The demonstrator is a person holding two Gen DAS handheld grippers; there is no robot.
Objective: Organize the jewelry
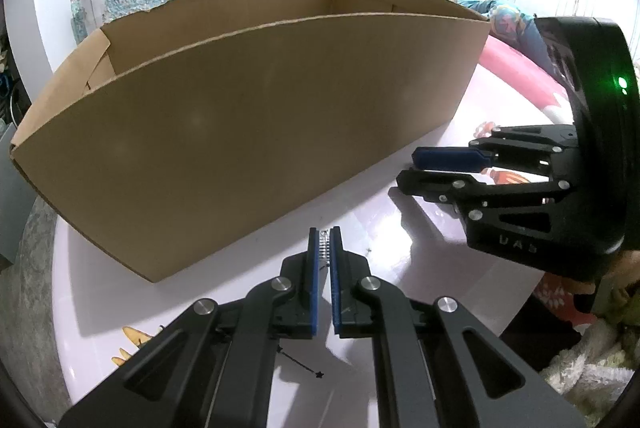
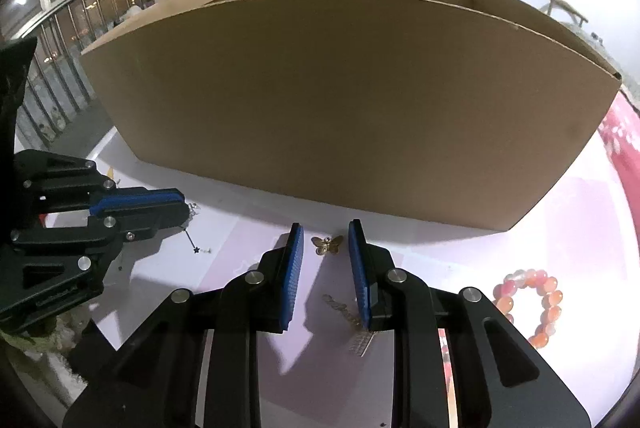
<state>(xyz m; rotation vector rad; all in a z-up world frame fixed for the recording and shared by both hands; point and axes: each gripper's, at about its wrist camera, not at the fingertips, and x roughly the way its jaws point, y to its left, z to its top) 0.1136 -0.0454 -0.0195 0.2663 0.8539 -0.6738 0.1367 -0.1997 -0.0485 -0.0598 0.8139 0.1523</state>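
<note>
Left wrist view: "UAS" lettering on right gripper (image 1: 412, 169) body.

Left claw (image 1: 325, 242) pinches a silver beaded piece (image 1: 324, 247) beside the cardboard box (image 1: 256, 131).

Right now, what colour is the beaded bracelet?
Pink and orange beaded bracelet, clearest in the right wrist view.
</note>
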